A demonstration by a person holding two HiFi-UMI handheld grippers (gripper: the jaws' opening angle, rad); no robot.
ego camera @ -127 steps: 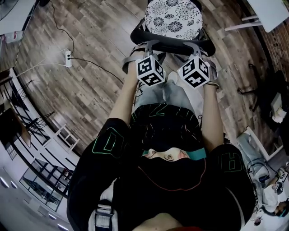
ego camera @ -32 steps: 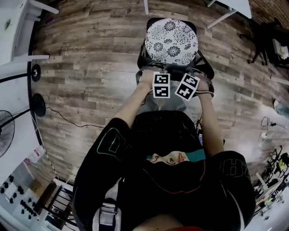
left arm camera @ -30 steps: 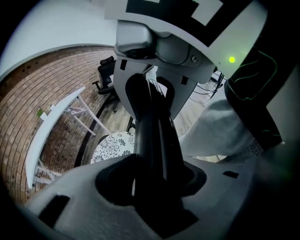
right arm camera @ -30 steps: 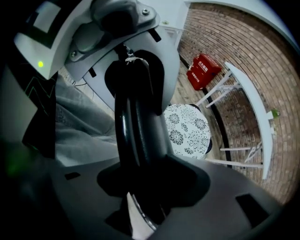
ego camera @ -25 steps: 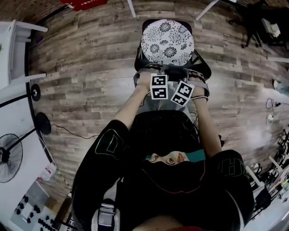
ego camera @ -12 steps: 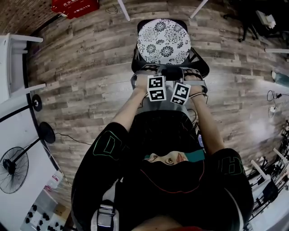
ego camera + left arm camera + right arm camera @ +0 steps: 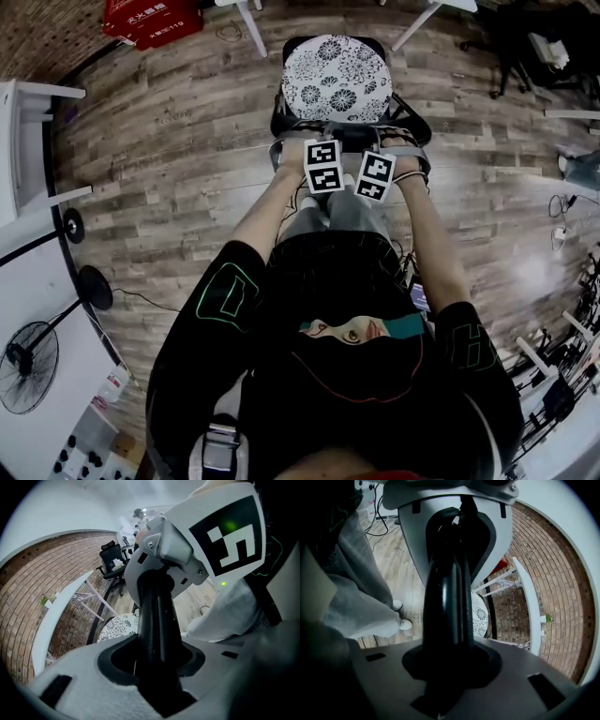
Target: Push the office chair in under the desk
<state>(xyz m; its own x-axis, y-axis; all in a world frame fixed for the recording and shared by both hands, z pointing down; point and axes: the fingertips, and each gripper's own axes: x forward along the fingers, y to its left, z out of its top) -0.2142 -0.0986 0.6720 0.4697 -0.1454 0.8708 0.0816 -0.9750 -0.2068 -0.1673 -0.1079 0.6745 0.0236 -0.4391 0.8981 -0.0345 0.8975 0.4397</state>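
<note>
**Chair lined up at the desk, last push outstanding**

A grey-brown wood-plank floor is seen across most of the head view. A white desk on slanted white legs is cut off at the top edge of that view. Its long white top is better seen in the left gripper view, set against a brick wall.

The black-framed office chair with a round floral-patterned seat cushion is stood between those legs. The seat front is roughly level with their feet. As far as can be made out, the seat is not yet covered by the desk top.

The chair's black top backrest rail is turned toward the person. The jaws of the left gripper are closing, with the rail caught between them. The right gripper is clamped on the same rail, just beside.

Progress is judged as approach and alignment done. The forward push under the top, then release, is left.
</note>
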